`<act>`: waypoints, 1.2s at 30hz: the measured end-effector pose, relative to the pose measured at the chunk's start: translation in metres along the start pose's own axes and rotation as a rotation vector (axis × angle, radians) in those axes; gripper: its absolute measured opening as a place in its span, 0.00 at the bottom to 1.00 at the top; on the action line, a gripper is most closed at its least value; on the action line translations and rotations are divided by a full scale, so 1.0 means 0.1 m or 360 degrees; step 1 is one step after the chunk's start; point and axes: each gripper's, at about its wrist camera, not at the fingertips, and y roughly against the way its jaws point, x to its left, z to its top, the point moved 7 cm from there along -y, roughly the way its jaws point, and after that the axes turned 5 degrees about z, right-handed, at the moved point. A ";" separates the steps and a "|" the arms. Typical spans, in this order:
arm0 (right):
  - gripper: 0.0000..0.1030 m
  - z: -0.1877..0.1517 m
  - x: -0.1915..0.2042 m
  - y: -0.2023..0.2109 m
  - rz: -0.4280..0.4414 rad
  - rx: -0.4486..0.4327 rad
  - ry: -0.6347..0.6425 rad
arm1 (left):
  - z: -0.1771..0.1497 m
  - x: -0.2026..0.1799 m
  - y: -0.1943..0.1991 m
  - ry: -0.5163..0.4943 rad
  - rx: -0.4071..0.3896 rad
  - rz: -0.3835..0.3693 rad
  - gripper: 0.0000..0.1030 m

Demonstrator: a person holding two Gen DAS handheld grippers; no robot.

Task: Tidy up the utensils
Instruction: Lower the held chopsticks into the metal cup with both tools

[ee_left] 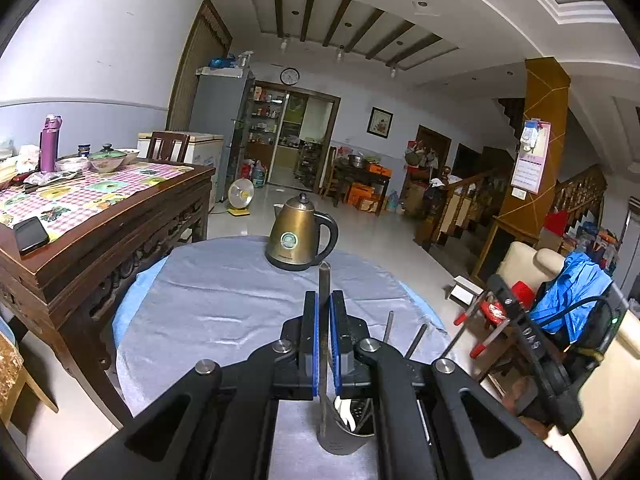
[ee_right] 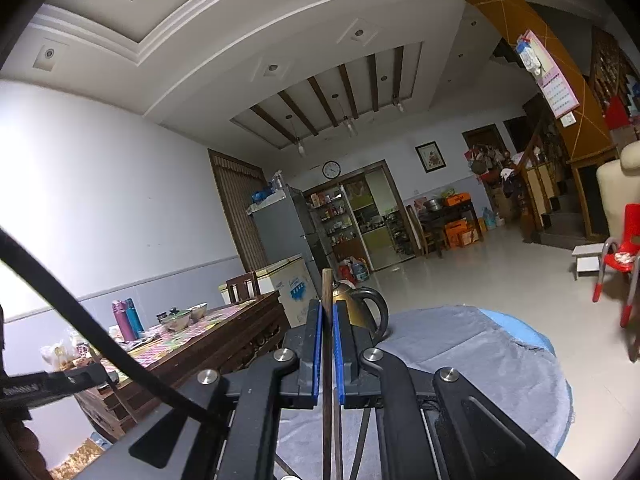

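Note:
My left gripper (ee_left: 324, 296) is shut on a flat grey metal utensil handle (ee_left: 324, 276) that stands upright between the blue pads (ee_left: 335, 320). The handle's lower end reaches a steel holder cup (ee_left: 340, 446) directly below, which holds a white spoon (ee_left: 347, 414) and dark utensils. Two chopstick ends (ee_left: 389, 326) poke up beside the right finger. My right gripper (ee_right: 327, 306) is shut on a dark brown wooden chopstick (ee_right: 327, 284), held upright. More chopsticks (ee_right: 338, 440) stand under it. What lies beneath them is hidden.
A brass-coloured kettle (ee_left: 298, 236) stands at the far side of the round table with the grey cloth (ee_left: 224, 300). A dark wooden dining table (ee_left: 100, 216) with bowls, bottles and a phone stands to the left. A red chair (ee_right: 618, 258) and tiled floor are on the right.

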 end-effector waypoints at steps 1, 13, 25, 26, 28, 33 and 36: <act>0.06 -0.01 0.01 -0.01 -0.0006 -0.0003 0.0009 | 0.00 -0.01 0.01 0.0001 0.0000 -0.0007 0.05; 0.06 -0.24 0.01 -0.10 -0.0015 0.0092 0.0057 | 0.13 -0.22 0.11 -0.0018 -0.0067 -0.0080 0.05; 0.06 -0.29 -0.09 -0.07 -0.0011 0.0131 0.0033 | 0.03 -0.46 -0.11 -0.0029 -0.0029 -0.0104 0.05; 0.06 -0.30 -0.10 -0.07 -0.0011 0.0135 0.0030 | 0.01 -0.47 -0.13 -0.0038 -0.0032 -0.0090 0.05; 0.06 -0.32 -0.11 -0.07 -0.0013 0.0143 0.0029 | -0.03 -0.49 -0.17 -0.0060 -0.0038 -0.0061 0.05; 0.06 -0.36 -0.15 -0.08 -0.0016 0.0169 0.0020 | -0.10 -0.54 -0.26 -0.0091 -0.0030 0.0004 0.05; 0.06 -0.39 -0.16 -0.10 -0.0012 0.0188 0.0005 | -0.15 -0.57 -0.31 -0.0105 -0.0012 0.0021 0.05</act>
